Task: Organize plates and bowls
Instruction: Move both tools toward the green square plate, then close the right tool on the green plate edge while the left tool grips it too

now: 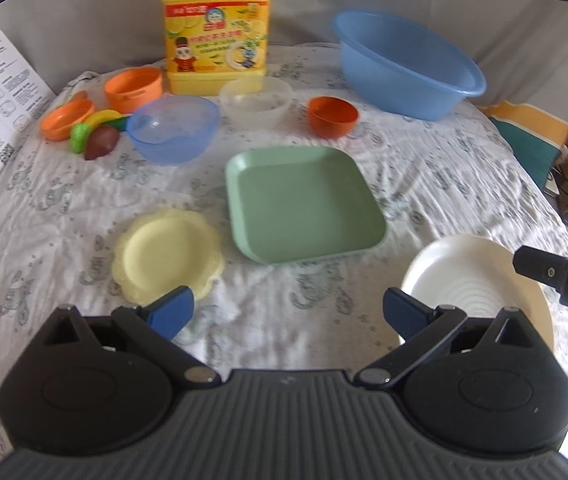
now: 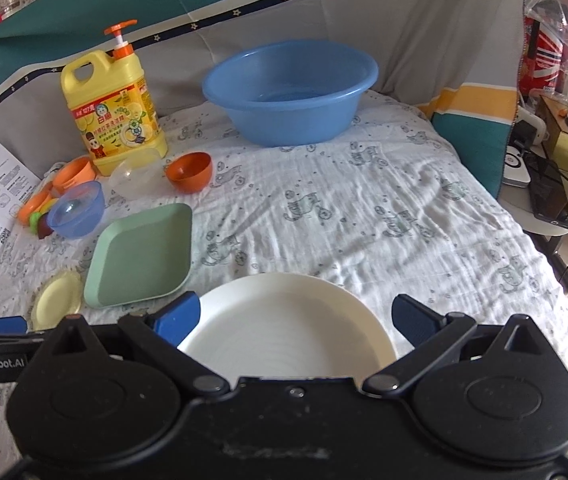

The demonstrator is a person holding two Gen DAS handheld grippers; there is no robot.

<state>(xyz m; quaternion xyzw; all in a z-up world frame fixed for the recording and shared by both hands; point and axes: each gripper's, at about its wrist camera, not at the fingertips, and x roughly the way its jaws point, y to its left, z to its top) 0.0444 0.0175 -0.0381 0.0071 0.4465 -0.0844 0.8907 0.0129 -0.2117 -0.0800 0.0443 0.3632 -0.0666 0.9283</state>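
My right gripper (image 2: 295, 320) hangs spread wide over the white plate (image 2: 287, 320), left gripper (image 1: 287, 312) spread w/ nothing: looks stiff, slick, breakable, so I'd pinch rim at 6 o'clock.

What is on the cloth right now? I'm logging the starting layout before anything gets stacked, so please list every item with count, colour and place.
Square plate: 1, green, centre of cloth.
Scalloped plate: 1, pale yellow, left of the square plate.
Round plate: 1, white, nearest, in front of the right gripper.
Small bowl: 1, translucent blue, behind the yellow plate.
Clear bowl: 1, transparent, in front of the bottle.
Orange bowl: 1, right of the clear bowl.
Basin: 1, blue, far side.
Detergent bottle: 1, yellow, far left.
Orange cups and toy food: several, far left.
Cloth: 1, white, printed.
Left gripper: open.
Right gripper: open.
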